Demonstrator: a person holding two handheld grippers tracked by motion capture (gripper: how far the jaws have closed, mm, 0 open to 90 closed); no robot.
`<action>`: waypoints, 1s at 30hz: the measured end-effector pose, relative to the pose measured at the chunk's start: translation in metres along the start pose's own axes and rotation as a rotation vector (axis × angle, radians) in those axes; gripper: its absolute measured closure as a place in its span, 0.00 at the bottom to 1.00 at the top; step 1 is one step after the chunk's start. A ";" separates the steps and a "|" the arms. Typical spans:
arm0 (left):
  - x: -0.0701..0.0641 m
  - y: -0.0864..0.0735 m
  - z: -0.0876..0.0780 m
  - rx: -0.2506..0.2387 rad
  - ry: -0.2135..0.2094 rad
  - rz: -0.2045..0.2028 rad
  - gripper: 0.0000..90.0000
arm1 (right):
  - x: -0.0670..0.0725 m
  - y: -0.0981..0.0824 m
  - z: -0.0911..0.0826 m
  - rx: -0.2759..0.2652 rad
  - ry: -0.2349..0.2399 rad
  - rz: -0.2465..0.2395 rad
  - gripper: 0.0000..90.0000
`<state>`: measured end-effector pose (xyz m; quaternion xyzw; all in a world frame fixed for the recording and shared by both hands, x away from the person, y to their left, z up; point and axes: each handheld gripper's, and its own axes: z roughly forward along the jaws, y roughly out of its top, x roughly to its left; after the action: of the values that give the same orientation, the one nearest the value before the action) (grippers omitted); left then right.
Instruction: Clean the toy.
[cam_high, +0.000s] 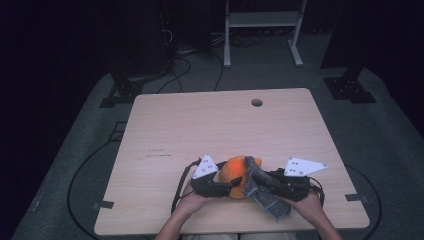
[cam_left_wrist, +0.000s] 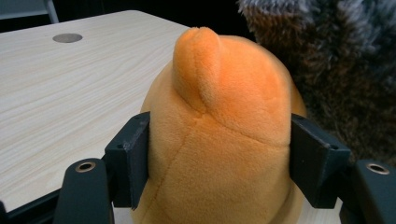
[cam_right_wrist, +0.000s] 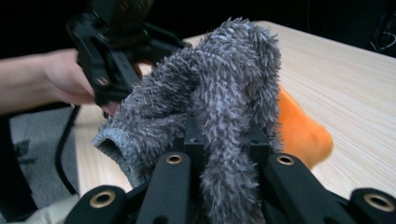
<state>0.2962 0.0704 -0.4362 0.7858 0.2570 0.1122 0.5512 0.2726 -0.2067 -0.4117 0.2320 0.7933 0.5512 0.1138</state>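
An orange plush toy (cam_high: 233, 171) stands near the front edge of the wooden table (cam_high: 200, 125). My left gripper (cam_high: 230, 183) comes at it from the left. In the left gripper view both black pads (cam_left_wrist: 133, 156) press into the sides of the orange plush toy (cam_left_wrist: 224, 121), so my left gripper (cam_left_wrist: 219, 161) is shut on it. A grey fuzzy sock (cam_high: 264, 194) drapes against the toy's right side. My right gripper (cam_right_wrist: 226, 140) is shut on a fold of the grey fuzzy sock (cam_right_wrist: 219, 88), with the orange plush toy (cam_right_wrist: 301, 130) just behind and the left gripper (cam_right_wrist: 109, 60) beyond it.
A round cable hole (cam_high: 257, 102) sits near the table's far edge. Behind the table stand a white metal frame (cam_high: 262, 22), black stand bases (cam_high: 350, 87) and loose cables (cam_high: 180, 65) on the grey floor. The front edge is close under both hands.
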 end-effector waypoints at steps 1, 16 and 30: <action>0.000 0.000 0.000 0.004 -0.002 -0.003 0.33 | -0.002 -0.002 0.000 0.005 -0.004 0.007 0.85; -0.002 -0.001 0.002 0.011 -0.032 0.031 0.31 | -0.003 -0.007 -0.002 0.042 -0.061 -0.015 0.85; -0.013 0.001 0.005 0.038 -0.077 0.142 0.37 | 0.000 0.005 -0.010 0.013 -0.019 -0.009 0.85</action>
<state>0.2874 0.0592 -0.4358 0.8160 0.1815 0.1158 0.5365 0.2696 -0.2134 -0.4031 0.2345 0.7968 0.5433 0.1221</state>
